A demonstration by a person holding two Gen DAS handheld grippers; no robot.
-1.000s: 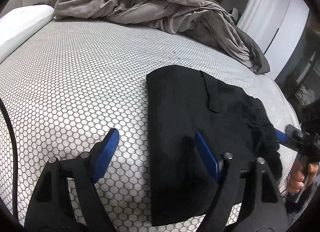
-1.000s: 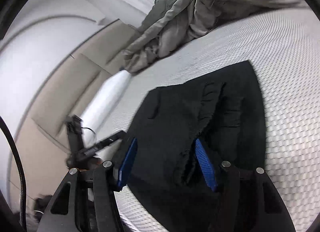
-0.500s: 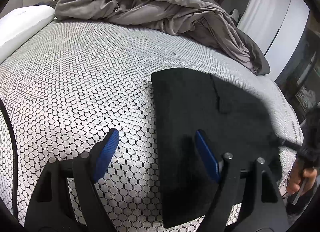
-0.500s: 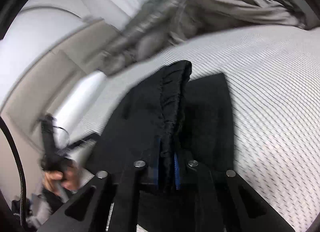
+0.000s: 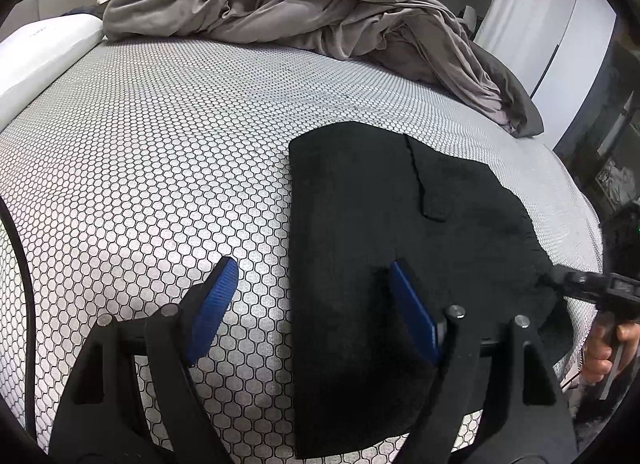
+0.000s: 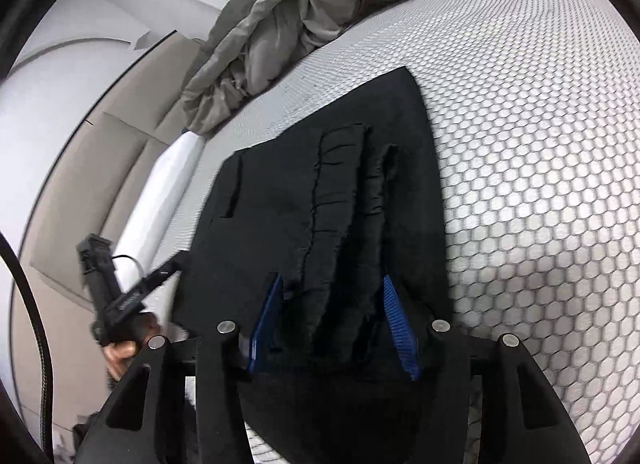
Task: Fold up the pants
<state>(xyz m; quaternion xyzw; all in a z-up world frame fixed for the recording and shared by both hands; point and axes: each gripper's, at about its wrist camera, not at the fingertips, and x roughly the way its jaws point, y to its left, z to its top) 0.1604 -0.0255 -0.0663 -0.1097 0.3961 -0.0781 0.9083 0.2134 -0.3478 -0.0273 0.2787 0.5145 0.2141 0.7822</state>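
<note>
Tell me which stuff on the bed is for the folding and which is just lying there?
For the folding:
pants, black, folded flat on the bed
left gripper, open over the pants' edge
right gripper, open around a bunched ridge of the pants

Just lying there:
blanket, a grey heap at the far side
pillow, white
mattress, under everything

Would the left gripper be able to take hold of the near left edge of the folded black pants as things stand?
Probably yes: the left gripper is open, its fingers straddle that edge of the folded black pants, and nothing lies between them on the honeycomb-patterned mattress.
</note>
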